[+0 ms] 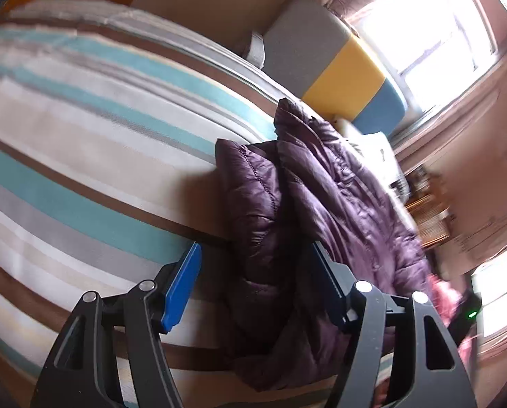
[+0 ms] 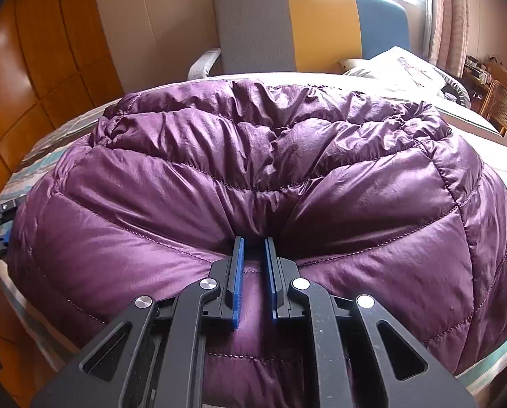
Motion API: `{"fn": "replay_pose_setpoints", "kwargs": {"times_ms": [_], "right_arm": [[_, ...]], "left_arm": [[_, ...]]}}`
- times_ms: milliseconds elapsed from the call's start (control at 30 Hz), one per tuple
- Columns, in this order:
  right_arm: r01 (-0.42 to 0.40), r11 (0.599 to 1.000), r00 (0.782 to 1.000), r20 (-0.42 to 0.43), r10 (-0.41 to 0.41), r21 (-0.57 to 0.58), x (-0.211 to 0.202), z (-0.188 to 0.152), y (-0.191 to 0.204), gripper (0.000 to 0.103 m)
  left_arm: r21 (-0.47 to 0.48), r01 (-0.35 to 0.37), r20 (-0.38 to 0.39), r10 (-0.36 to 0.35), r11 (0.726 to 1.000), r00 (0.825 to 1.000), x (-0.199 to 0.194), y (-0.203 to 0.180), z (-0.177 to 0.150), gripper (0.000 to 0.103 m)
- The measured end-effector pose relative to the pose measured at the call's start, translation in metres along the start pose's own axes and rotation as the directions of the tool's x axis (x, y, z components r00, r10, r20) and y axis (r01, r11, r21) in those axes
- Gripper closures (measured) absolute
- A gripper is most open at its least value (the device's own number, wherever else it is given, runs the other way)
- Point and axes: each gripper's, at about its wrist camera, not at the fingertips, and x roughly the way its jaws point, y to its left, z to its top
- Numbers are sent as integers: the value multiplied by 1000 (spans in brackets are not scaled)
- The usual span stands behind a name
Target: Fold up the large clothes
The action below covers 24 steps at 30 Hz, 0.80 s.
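Right gripper [image 2: 253,272] pinches a fold of the puffy purple quilted jacket [image 2: 253,176] near the striped bed's [image 1: 83,136] edge; left gripper [image 1: 257,272] spread wide around its side. Left should clamp before lifting, or the slick fabric slips.

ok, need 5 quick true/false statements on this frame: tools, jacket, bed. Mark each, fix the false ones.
1. The right tool is pinching a fold of the purple puffer jacket. True.
2. The left tool is clamped shut with nothing between its fingers. False: its fingers are spread wide, with jacket fabric hanging between them.
3. The jacket lies on a striped bedsheet. True.
4. The headboard is one solid colour. False: it has grey, yellow and blue panels.
5. A pillow sits on the jacket. False: it lies on the bed beyond the jacket, near the headboard.
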Motion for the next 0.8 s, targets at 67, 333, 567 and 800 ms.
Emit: {"fn": "replay_pose_setpoints", "kwargs": {"times_ms": [67, 333, 567, 800], "right_arm": [[-10, 1000, 1000, 3, 10, 6, -1, -2, -3, 91], [-21, 1000, 1000, 14, 21, 15, -1, -3, -6, 91], [-31, 999, 999, 26, 30, 16, -4, -7, -9, 91], [-43, 999, 999, 30, 42, 23, -6, -7, -11, 91]], "left_arm": [[-41, 52, -6, -52, 998, 999, 4, 5, -2, 35], [-172, 220, 10, -222, 960, 975, 19, 19, -8, 22], [-289, 419, 38, -427, 861, 903, 24, 28, -18, 23], [-329, 461, 53, -471, 824, 881, 36, 22, -26, 28]]}}
